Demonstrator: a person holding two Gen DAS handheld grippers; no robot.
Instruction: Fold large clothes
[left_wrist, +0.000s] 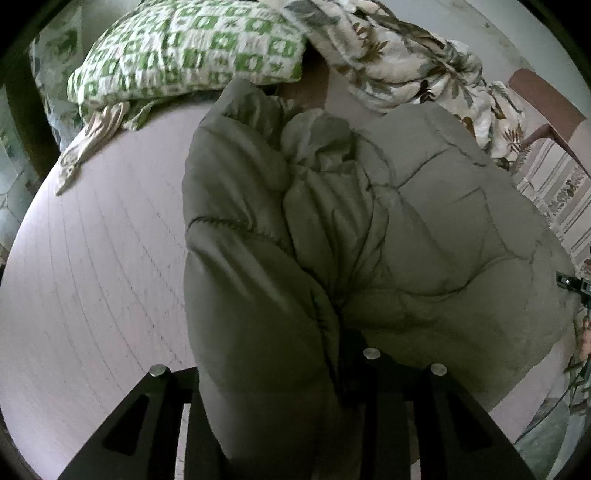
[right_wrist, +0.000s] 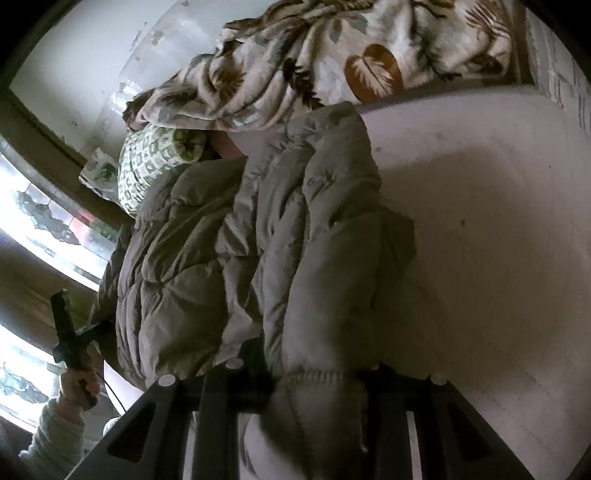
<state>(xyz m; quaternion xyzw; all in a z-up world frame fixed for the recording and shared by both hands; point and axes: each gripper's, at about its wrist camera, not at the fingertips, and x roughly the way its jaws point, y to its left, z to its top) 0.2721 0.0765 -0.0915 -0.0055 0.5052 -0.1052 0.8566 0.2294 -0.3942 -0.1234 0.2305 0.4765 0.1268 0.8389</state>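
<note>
A grey-green quilted puffer jacket (left_wrist: 388, 236) lies bunched on a pale pink bed sheet (left_wrist: 92, 277). My left gripper (left_wrist: 280, 398) is shut on a padded sleeve or edge of the jacket, which fills the space between its black fingers. In the right wrist view the same jacket (right_wrist: 258, 240) lies heaped, and my right gripper (right_wrist: 314, 398) is shut on a cuffed sleeve end of it. The fingertips of both grippers are hidden by fabric. The left gripper (right_wrist: 70, 343) also shows at the left of the right wrist view, held in a hand.
A green-and-white patterned pillow (left_wrist: 184, 51) lies at the head of the bed. A leaf-print quilt (left_wrist: 424, 62) is piled at the far right; it also shows in the right wrist view (right_wrist: 332, 59). A bright window (right_wrist: 33, 229) lies to the left. Bare sheet (right_wrist: 480, 240) lies right of the jacket.
</note>
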